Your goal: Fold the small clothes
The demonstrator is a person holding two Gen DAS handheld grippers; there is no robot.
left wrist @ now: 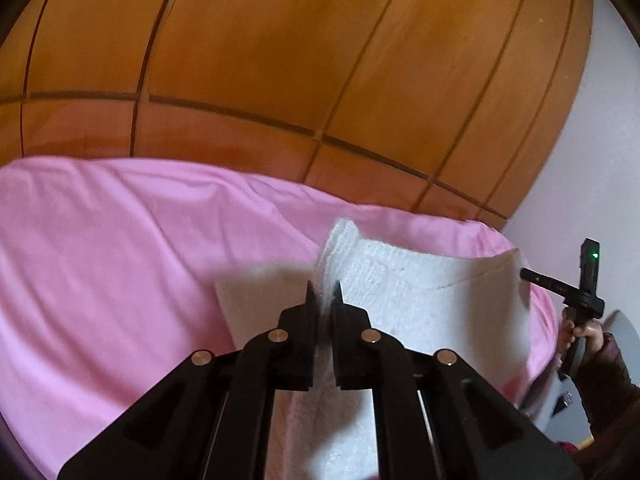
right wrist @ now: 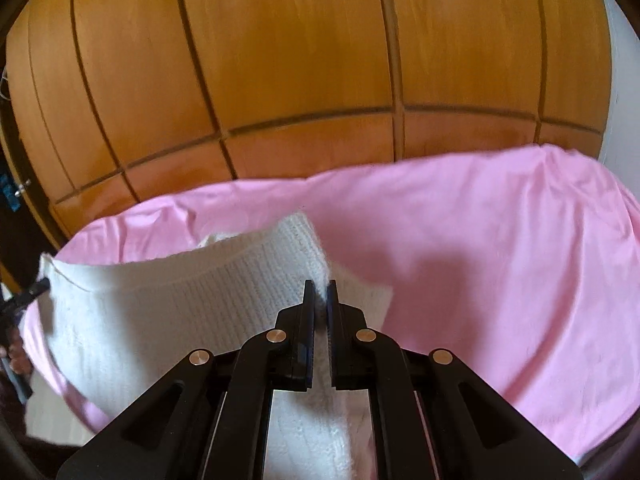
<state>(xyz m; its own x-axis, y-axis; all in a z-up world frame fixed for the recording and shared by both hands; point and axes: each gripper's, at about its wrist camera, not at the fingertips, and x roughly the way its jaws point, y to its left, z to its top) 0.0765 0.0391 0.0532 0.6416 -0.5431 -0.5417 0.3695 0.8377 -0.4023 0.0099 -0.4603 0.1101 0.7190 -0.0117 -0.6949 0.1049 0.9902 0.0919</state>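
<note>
Both grippers clamp a white knitted garment [left wrist: 420,292] above a bed covered with a pink sheet [left wrist: 100,260]: the left gripper [left wrist: 325,292] pinches one edge with its fingers nearly closed, and the right gripper [right wrist: 320,292] pinches the opposite edge likewise. In the left wrist view the garment spans from 6 o'clock toward 3 o'clock, where the other gripper appears. Judged from its raised, stretched state, no finished fold is visible; laying down and folding remain.
</note>
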